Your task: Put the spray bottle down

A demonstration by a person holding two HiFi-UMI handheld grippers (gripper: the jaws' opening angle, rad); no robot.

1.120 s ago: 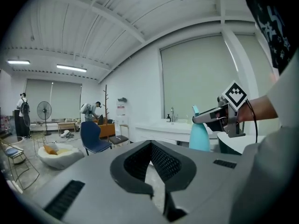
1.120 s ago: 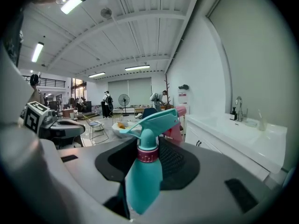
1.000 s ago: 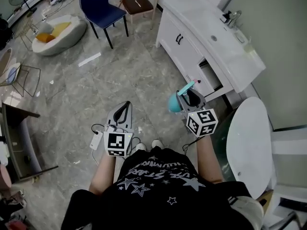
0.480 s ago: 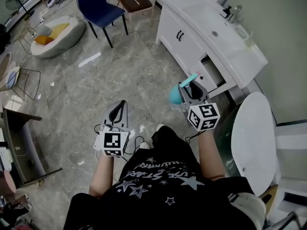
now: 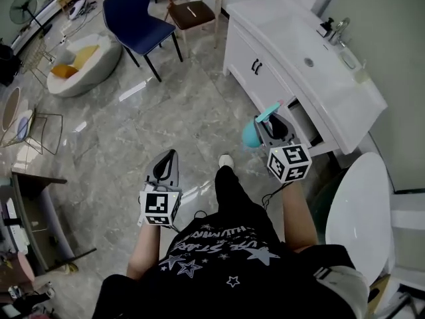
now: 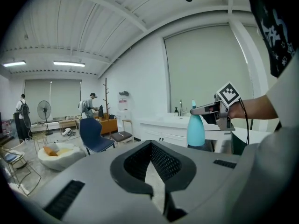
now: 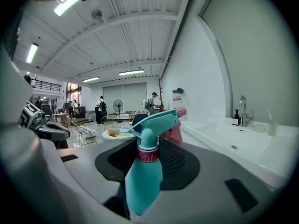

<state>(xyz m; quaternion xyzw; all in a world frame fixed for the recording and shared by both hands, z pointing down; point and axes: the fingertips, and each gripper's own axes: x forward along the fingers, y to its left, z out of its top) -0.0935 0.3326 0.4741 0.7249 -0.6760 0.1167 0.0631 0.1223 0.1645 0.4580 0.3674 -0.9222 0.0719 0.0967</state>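
A teal spray bottle [image 5: 250, 133] with a pink nozzle hangs in the air in front of the person, above the grey stone floor. My right gripper [image 5: 271, 123] is shut on it. In the right gripper view the jaws clamp the bottle [image 7: 141, 181] just below its pink neck ring, and the trigger head points away. My left gripper [image 5: 170, 154] is held level at the lower left with its jaws shut and nothing in them. The left gripper view shows the bottle [image 6: 195, 128] upright beside the vanity, held by the right gripper [image 6: 208, 109].
A white vanity [image 5: 285, 25] with a sink and tap runs along the right wall, close ahead of the bottle. A white toilet lid [image 5: 355, 205] stands at the right. A blue chair [image 5: 136, 20], a wooden chair [image 5: 191, 8] and a round floor cushion [image 5: 80, 53] stand farther off.
The person has stepped forward and both grippers have moved ahead towards the vanity. The spray bottle stays in the right gripper, and the left jaws stay shut.
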